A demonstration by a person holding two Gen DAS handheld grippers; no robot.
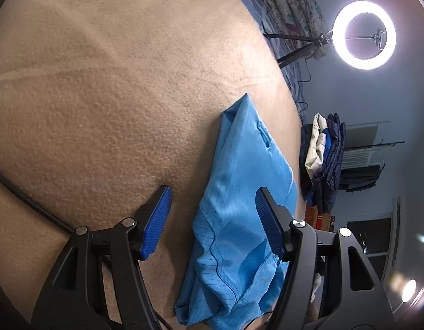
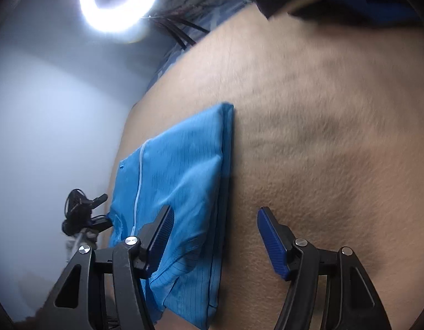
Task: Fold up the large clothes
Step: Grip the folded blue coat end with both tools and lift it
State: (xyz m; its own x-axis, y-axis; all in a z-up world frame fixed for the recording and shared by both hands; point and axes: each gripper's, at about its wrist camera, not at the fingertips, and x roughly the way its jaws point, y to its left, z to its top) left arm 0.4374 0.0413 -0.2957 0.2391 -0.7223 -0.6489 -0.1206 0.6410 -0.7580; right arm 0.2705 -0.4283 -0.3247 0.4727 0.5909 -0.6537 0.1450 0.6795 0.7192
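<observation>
One blue garment (image 1: 234,220), thin pinstriped cloth folded into a long flat packet with crisp edges, lies on your nubbly tan fleece blanket (image 1: 101,110). Your left gripper (image 1: 212,220) and right gripper (image 2: 214,236) both hover over it, ribbed blue fingers (image 1: 156,220) spread apart, gripping nothing.

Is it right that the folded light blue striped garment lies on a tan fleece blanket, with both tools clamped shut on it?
Not quite. The folded light blue striped garment does lie on the tan fleece blanket, but the left tool and right tool stand open, gripping nothing, as both wrist views show.
</observation>
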